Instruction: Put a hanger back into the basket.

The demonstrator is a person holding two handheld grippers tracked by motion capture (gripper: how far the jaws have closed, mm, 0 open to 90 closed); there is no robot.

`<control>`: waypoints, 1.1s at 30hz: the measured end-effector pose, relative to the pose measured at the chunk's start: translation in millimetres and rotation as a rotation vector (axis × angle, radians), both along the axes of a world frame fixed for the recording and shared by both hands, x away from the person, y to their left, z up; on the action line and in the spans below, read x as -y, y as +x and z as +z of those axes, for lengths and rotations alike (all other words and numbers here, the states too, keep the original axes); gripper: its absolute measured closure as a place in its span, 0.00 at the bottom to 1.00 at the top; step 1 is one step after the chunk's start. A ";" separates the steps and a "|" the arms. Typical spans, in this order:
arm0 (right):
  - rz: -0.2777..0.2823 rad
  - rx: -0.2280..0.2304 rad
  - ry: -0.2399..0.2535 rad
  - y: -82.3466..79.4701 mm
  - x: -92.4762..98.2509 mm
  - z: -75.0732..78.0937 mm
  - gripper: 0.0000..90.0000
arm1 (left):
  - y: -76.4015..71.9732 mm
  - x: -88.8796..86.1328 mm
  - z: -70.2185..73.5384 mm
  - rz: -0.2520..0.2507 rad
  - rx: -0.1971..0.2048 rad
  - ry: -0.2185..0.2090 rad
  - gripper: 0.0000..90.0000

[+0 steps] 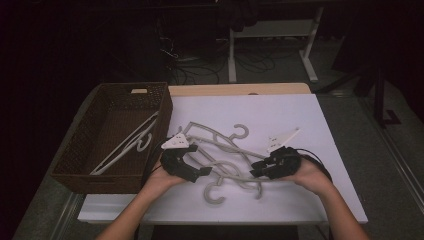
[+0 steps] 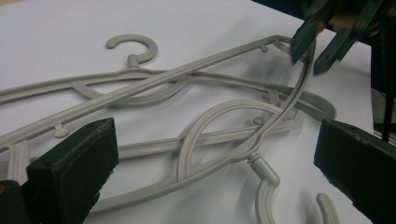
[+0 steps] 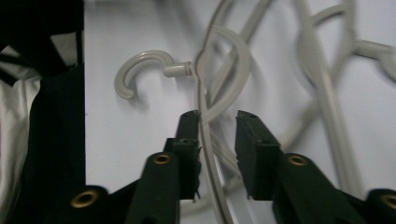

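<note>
Several grey plastic hangers [image 1: 220, 145] lie tangled on the white table top [image 1: 300, 110]. One of them [image 3: 203, 93] has its hook [image 1: 214, 192] pointing toward the near edge. My right gripper [image 1: 256, 170] is at the tangle's right side, jaws slightly apart. That hanger's thin arm [image 3: 208, 154] runs between the jaws, against one pad [image 3: 189, 140], with a gap to the other pad. My left gripper [image 1: 202, 172] stands wide open at the tangle's left, low over the hangers [image 2: 187, 140]. The left gripper view shows the right gripper [image 2: 309, 60] astride the same arm.
A brown wicker basket [image 1: 100, 177] stands at the table's left with white hangers [image 1: 130, 142] inside. A wooden strip [image 1: 240, 89] edges the table's far side. A white desk frame [image 1: 232, 55] and cables lie on the dark floor beyond.
</note>
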State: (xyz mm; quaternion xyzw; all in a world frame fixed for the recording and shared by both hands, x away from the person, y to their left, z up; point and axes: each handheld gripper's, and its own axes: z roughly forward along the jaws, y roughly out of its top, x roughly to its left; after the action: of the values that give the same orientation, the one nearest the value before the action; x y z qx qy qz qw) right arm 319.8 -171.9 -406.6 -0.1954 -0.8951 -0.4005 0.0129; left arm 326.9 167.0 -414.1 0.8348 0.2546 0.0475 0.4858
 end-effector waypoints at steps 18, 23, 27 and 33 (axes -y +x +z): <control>-0.233 -0.044 -0.069 -51.8 52.4 -18.3 0.99 | -0.2 1.6 -1.9 -0.003 -0.006 0.006 0.00; -0.265 -0.026 -0.112 -47.0 52.0 -25.2 0.99 | -0.4 1.7 -1.9 -0.004 -0.005 0.007 0.00; -0.291 -0.011 -0.135 -40.1 51.8 -25.7 0.99 | -0.1 1.8 -2.2 -0.005 -0.005 0.009 0.00; -0.330 0.011 -0.173 -17.6 49.9 -26.3 0.99 | 0.2 2.4 -3.1 -0.007 -0.007 0.013 0.00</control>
State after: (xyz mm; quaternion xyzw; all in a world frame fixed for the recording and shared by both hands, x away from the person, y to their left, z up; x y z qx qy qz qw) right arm 302.2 -221.8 -432.9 -0.3379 -0.8820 -0.3198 -0.0748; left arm 327.2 164.6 -417.1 0.8390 0.2531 0.0445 0.4797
